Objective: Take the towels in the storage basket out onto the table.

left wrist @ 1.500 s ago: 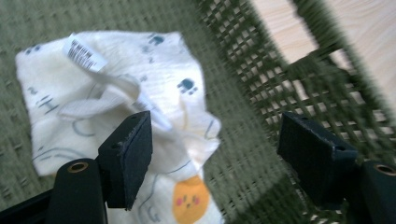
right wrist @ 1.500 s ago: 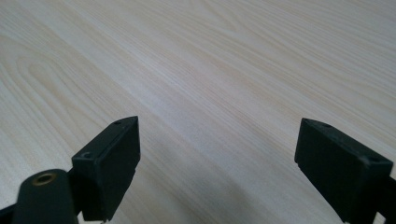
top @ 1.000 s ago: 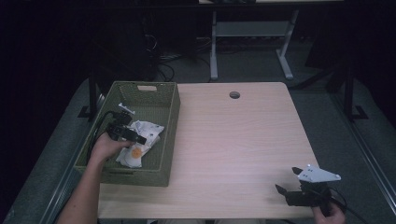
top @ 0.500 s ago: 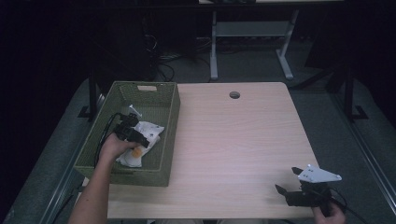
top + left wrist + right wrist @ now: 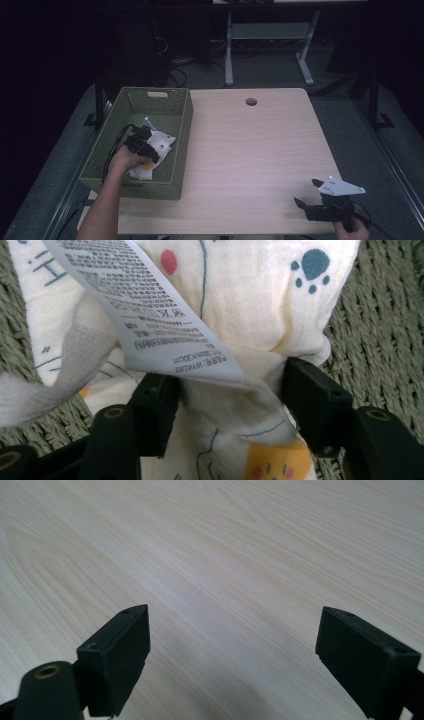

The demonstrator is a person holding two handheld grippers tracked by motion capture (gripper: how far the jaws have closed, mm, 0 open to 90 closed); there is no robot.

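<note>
A cream cloth (image 5: 161,141) printed with paw marks and small figures lies crumpled in the green woven basket (image 5: 183,125) at the table's left. My left gripper (image 5: 146,146) reaches down into the basket onto it. In the left gripper view its jaws have just been closing, and a bunched fold of the cloth (image 5: 250,315) fills the gap of the left gripper (image 5: 232,400), touching both pads. A white care label (image 5: 145,305) hangs over the fold. My right gripper (image 5: 306,192) rests near the table's front right corner. In its own view the right gripper (image 5: 232,645) is open over bare wood.
The light wooden table (image 5: 250,150) has a round cable hole (image 5: 251,101) near its far edge. The basket's walls stand close around the left hand. Beyond the table are a dark floor, cables and a desk frame (image 5: 270,35).
The left hand has sunk a little into the basket onto the cloth, and its jaws have narrowed around a fold. The right gripper has not moved.
</note>
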